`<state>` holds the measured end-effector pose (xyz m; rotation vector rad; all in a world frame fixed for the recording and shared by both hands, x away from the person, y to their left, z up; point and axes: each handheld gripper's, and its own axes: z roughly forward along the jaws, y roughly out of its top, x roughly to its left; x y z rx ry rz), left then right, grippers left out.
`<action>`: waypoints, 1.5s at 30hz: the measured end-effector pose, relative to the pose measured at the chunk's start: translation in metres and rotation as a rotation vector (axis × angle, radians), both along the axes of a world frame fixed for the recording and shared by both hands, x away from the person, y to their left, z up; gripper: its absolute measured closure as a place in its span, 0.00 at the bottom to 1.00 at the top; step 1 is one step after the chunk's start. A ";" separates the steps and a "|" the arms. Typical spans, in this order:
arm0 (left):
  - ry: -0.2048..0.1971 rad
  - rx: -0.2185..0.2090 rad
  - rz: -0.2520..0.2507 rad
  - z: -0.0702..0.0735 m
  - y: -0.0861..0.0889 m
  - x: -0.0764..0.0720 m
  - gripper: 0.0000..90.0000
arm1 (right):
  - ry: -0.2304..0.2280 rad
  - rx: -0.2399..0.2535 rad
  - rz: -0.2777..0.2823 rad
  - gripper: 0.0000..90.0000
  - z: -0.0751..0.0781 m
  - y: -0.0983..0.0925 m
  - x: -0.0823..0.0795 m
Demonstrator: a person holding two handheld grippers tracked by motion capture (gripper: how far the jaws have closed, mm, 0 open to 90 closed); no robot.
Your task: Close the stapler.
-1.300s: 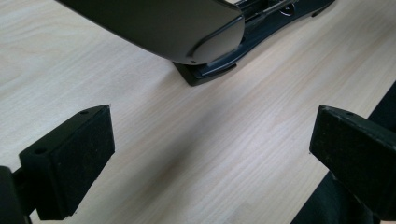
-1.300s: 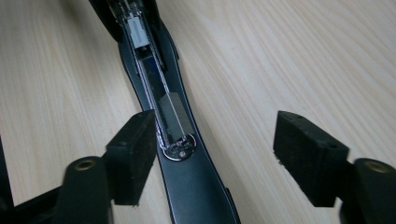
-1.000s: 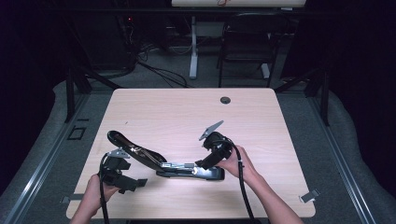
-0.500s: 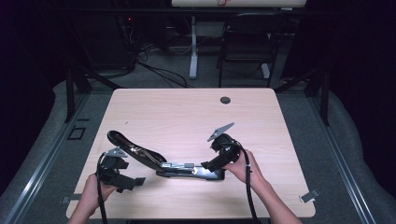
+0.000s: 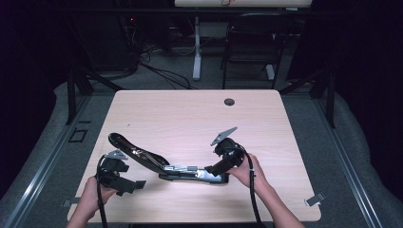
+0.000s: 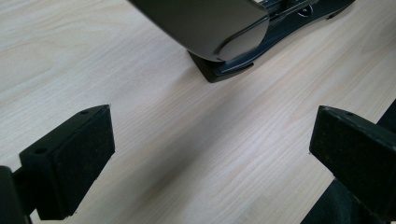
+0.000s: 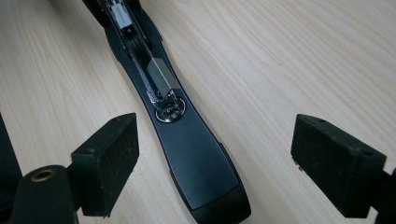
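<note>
Pale wood grain covers the desk [image 5: 190, 114], which stands in a dark room with grey floor around it.

Nearest the person, at the desk's front edge, the left hand [image 5: 90, 197] holds the left claw [image 5: 135, 185] low over the wood. Its jaws stand wide apart with bare desk between them, as the left gripper view shows, and they touch nothing. Just beyond them in that view hangs the rounded tip of the stapler [image 6: 215, 32].

At the front right, the right hand [image 5: 247, 173] holds the right claw [image 5: 212, 170], tilted down toward the stapler's base. In the right gripper view its jaws are spread well apart on either side of the base, one pad to the left and one to the right, and neither pad presses on it. The base's broad rounded end lies between the pads; a metal staple channel [image 7: 159, 77] runs along the base away from the camera.

Between the two claws, the stapler [image 5: 157, 164] is black and lies opened out. Its base rests flat on the desk near the right hand, and its top arm rises slanting back and to the left toward the left claw.

Farther off, a small dark round grommet [image 5: 229, 101] sits near the desk's far edge. Behind the desk stand a white post [image 5: 196, 47] and a dark chair [image 5: 249, 52], with cables on the floor.
</note>
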<state>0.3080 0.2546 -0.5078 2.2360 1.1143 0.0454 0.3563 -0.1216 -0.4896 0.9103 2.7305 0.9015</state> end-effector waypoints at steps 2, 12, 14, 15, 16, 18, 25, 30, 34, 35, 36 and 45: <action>0.006 0.005 0.007 0.000 0.004 0.001 0.00 | -0.003 0.001 -0.002 0.17 0.000 -0.002 0.001; 0.030 0.015 0.122 -0.001 0.024 0.008 0.17 | -0.011 0.013 -0.003 0.18 0.005 -0.009 0.001; 0.017 0.004 0.179 0.000 0.028 0.009 0.19 | -0.017 0.014 -0.005 0.18 0.006 -0.009 0.001; 0.008 -0.005 0.206 0.000 0.031 0.010 0.24 | -0.018 0.014 -0.007 0.19 0.007 -0.009 0.001; 0.002 -0.013 0.224 0.001 0.033 0.010 0.28 | -0.020 0.020 -0.010 0.19 0.008 -0.009 0.000; -0.015 -0.026 0.262 0.003 0.037 0.010 0.32 | -0.026 0.025 -0.011 0.20 0.009 -0.010 0.000; -0.114 -0.095 0.358 0.010 0.042 0.008 0.54 | -0.131 0.080 -0.062 0.29 0.019 -0.012 -0.005; -0.153 -0.152 0.391 0.013 0.048 0.006 0.66 | -0.158 0.081 -0.072 0.36 0.021 -0.011 -0.006; -0.183 -0.212 0.407 0.015 0.049 0.005 0.72 | -0.163 0.080 -0.078 0.43 0.021 -0.010 -0.006; -0.196 -0.223 0.410 0.015 0.048 0.005 0.74 | -0.166 0.082 -0.079 0.44 0.021 -0.009 -0.007; -0.202 -0.226 0.410 0.015 0.047 0.004 0.75 | -0.170 0.082 -0.079 0.47 0.022 -0.009 -0.007; -0.261 -0.257 0.407 0.018 0.043 0.002 0.91 | -0.220 0.092 -0.056 0.79 0.027 -0.007 -0.011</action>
